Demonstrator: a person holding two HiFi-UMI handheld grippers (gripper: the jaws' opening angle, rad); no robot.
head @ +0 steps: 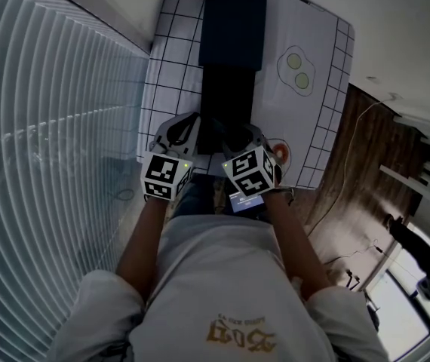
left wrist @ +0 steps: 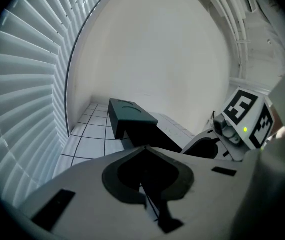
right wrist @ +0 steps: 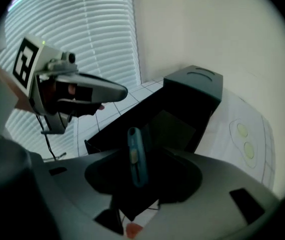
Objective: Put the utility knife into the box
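The blue utility knife (right wrist: pixel 136 156) stands between the jaws of the right gripper (head: pixel 242 143), its long axis running along the line that gripper points, so it aims down and away into the box (right wrist: pixel 170 121). The jaws stand apart with dark gaps on both sides of the handle, and the pads do not seem to press on it; whether its far end already rests on the box floor cannot be told. The coming move turns on this: the knife sits directly over the near end of the open black box, so it should need only to drop or be laid flat along the box's length, which runs away from the person. Apart from the knife the box looks empty, and its lid (right wrist: pixel 195 84) is at the far end. The left gripper (head: pixel 185 136) is closed on nothing, its jaws meeting in a thin seam, and it hangs just beside the box's near left corner. The box sits on the white gridded counter (head: pixel 171 74), with a drawing of two green ovals (head: pixel 296 70) to its right.
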